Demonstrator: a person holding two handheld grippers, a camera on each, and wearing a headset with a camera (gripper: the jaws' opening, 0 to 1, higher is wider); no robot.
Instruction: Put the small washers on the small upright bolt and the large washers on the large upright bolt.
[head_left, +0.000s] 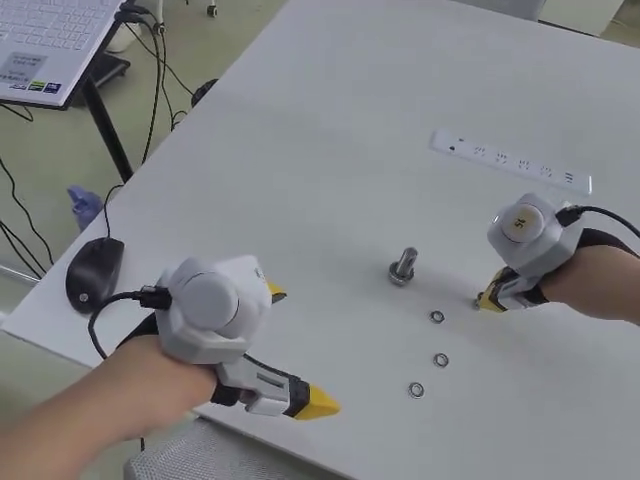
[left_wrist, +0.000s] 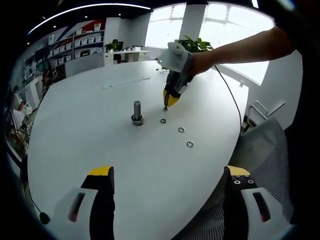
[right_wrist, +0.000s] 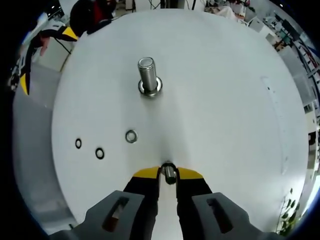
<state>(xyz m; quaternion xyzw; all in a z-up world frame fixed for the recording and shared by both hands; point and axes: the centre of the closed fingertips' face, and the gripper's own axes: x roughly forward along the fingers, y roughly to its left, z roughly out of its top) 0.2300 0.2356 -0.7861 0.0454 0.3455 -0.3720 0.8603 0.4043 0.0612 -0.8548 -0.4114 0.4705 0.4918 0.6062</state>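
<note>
The large bolt (head_left: 403, 267) (left_wrist: 137, 112) (right_wrist: 148, 75) stands upright mid-table with a ring at its base. Three loose washers (head_left: 437, 317) (left_wrist: 181, 130) (right_wrist: 100, 153) lie in a short line on the white table (head_left: 330, 150), to the right of and nearer than the bolt. My right gripper (head_left: 490, 300) (left_wrist: 169, 102) (right_wrist: 169, 175) is shut on the small bolt (right_wrist: 169, 172), holding it tip-down on the table beside the nearest washer (right_wrist: 131, 136). My left gripper (head_left: 298, 348) (left_wrist: 170, 175) hangs open over the near table edge, nothing between its fingers (head_left: 320, 403).
A white power strip (head_left: 510, 160) lies at the far right of the table. A black mouse (head_left: 93, 272) sits at the left edge. A laptop (head_left: 50, 40) on a stand and cables are off the table to the left. A chair (left_wrist: 260, 145) stands by the near edge.
</note>
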